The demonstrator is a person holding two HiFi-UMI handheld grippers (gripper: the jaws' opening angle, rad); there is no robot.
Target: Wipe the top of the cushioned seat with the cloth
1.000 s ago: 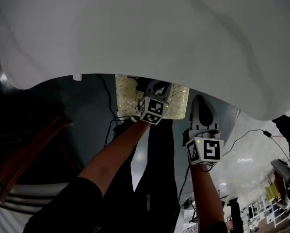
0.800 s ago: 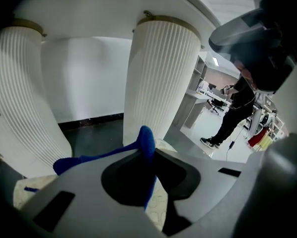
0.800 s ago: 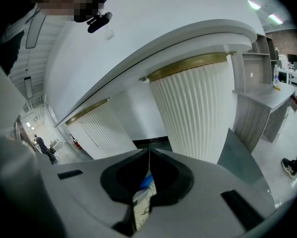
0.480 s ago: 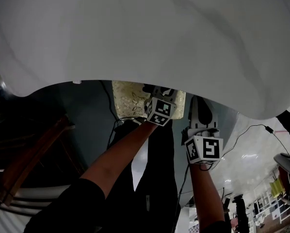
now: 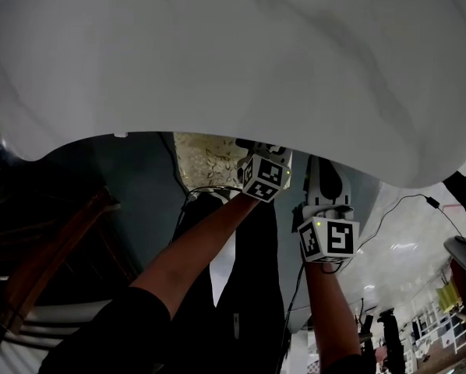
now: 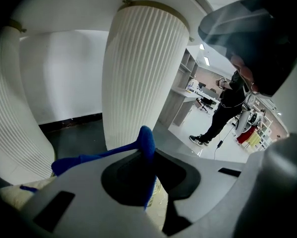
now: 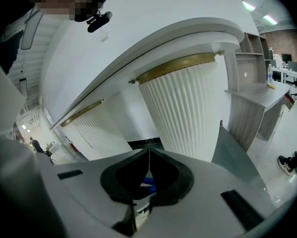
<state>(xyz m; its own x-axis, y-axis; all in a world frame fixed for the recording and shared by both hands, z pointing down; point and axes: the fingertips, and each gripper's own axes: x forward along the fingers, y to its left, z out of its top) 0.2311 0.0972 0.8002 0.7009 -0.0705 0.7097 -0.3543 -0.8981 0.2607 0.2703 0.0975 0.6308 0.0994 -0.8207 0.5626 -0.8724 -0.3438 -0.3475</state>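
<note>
Cushioned seat (image 5: 206, 160) showed in your head view only as a cream, patterned strip on the dark floor (image 5: 139, 185), tucked under the edge of the white curved counter (image 5: 233, 53) that filled the upper part of that view. The visible strip ran left to right along the counter's edge. How far the seat reached under it could not be made out.

Ribbed white columns (image 6: 138, 73) stood beneath the counter in both gripper views.

Your left gripper (image 6: 146, 155) reached over the seat's right part, its marker cube (image 5: 265, 178) facing you. Its jaws were closed tight on the blue cloth (image 6: 91, 156), with no gap showing beside the fabric. One fold of the cloth stood up above the jaw tips. From there its long axis ran to the left and slightly down, ending in a rounded end just above the cream cushion. A lower edge hung down between the jaws next to the patterned surface. Whether the cloth pressed on the seat could not be told.

Your right gripper (image 7: 148, 155) sat just to the right of the left one, nearer to you, with its marker cube (image 5: 329, 240) also facing you. Its jaws were together, only a thin seam between them, and they held nothing. A bit of the blue cloth showed through the opening behind their tips.
</note>
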